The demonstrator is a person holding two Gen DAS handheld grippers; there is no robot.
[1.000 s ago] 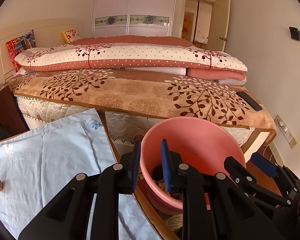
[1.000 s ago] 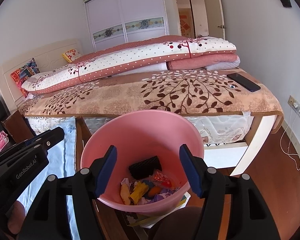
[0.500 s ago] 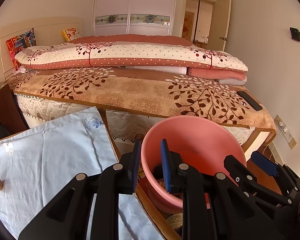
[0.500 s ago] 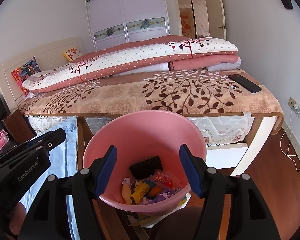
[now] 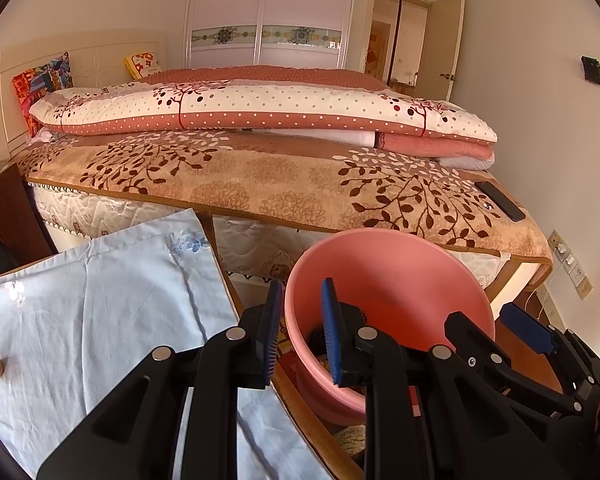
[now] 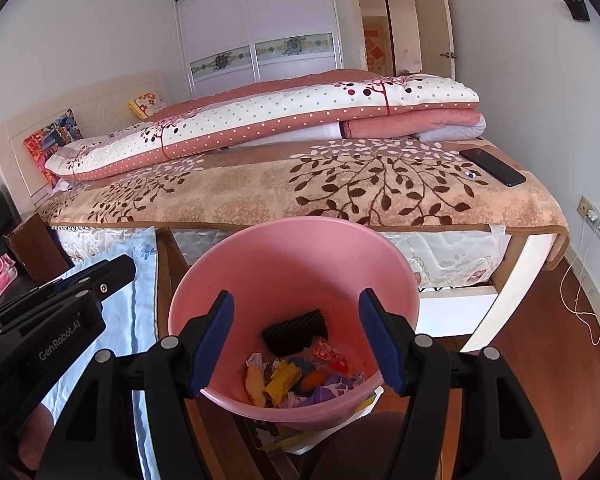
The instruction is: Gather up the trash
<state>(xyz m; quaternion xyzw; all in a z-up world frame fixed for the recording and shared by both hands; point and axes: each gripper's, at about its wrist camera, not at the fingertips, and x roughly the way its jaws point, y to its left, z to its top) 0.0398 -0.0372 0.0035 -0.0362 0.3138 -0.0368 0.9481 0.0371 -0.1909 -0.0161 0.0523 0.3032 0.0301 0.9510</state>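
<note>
Over the pink bin (image 6: 296, 264), right gripper (image 6: 296, 336) jaws apart, empty. Left gripper (image 5: 300, 328) straddles the bin's near rim; clamped or not, cannot tell. Trash (image 6: 300, 376) lies inside. Judgement: release only when centred over the opening, clear of the blue cloth (image 5: 100, 304).

Bedroom with plain pale walls (image 6: 80, 32). A bed (image 6: 300, 196) spans the room, covered by a tan leaf-patterned blanket (image 5: 260, 184) with a folded dotted quilt (image 6: 284, 120) on top. A white headboard (image 5: 100, 56) stands left. A sliding-door wardrobe (image 6: 260, 28) fills the far wall beside a doorway (image 6: 388, 32). Dark wooden floor (image 6: 540, 340). Wall sockets (image 6: 598, 224) at right. Daylight is bright.
</note>
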